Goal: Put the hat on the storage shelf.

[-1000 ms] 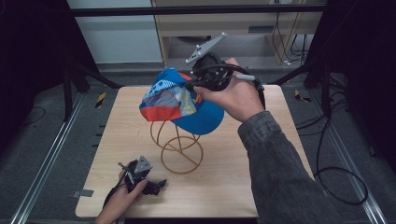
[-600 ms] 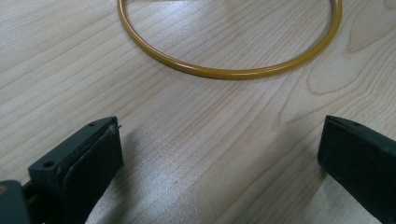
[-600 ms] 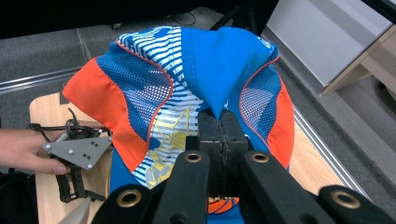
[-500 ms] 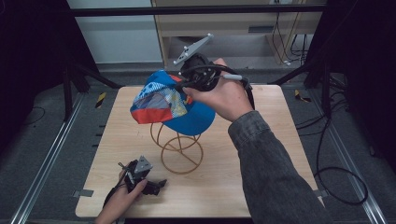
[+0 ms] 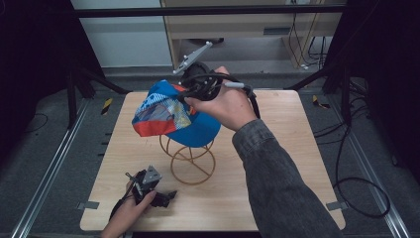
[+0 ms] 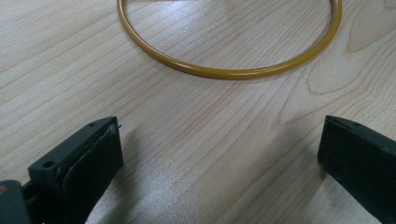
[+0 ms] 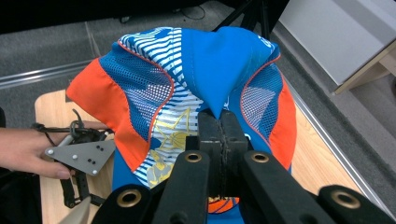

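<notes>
Pinching the blue cap over the wire stand, the right hand-held gripper is clenched; the left hand-held gripper rests released on the tabletop

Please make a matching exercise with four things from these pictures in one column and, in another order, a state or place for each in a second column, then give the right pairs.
Things:
1. cap
2. wire stand
3. left gripper
4. right gripper

States or places:
A. fingers wide apart, low over bare wood near the person's edge
B. yellow, its round base ring lies flat on the table
C. fingers closed on a pinch of blue fabric
D. blue, orange and patterned, held up above the stand

Pairs: 1-D, 2-B, 3-A, 4-C
</notes>
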{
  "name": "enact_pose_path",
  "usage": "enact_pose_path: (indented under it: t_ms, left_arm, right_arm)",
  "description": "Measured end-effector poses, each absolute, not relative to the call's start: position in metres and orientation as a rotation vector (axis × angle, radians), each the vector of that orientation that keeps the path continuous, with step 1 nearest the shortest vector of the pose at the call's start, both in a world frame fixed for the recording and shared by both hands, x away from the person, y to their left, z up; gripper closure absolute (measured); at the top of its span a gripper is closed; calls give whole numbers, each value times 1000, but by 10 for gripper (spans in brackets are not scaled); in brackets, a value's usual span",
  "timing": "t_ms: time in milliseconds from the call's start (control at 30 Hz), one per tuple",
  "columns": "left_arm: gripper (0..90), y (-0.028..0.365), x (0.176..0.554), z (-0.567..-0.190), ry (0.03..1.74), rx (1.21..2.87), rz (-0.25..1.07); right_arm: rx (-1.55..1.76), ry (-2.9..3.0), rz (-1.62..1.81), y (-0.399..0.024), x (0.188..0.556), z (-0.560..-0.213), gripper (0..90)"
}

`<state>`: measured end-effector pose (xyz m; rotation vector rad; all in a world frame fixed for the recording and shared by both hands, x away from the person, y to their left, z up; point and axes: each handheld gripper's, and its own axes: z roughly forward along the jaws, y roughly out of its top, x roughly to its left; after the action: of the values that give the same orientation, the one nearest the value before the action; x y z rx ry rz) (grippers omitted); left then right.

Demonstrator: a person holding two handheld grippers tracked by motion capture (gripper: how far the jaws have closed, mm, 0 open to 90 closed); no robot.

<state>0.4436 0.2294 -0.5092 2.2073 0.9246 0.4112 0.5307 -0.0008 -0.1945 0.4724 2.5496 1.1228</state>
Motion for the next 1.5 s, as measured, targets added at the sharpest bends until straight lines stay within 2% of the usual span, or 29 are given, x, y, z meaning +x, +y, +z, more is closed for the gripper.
enact_pose_path:
  t_ms: [733, 1500]
  left_arm:
    - [0, 229, 444, -509, 923, 2206, 409]
    - [0, 229, 444, -510, 921, 2204, 407]
  right_arm:
    - [409, 2632, 1057, 36, 530, -221, 900]
    - [421, 2646, 1042, 36, 531, -229, 892]
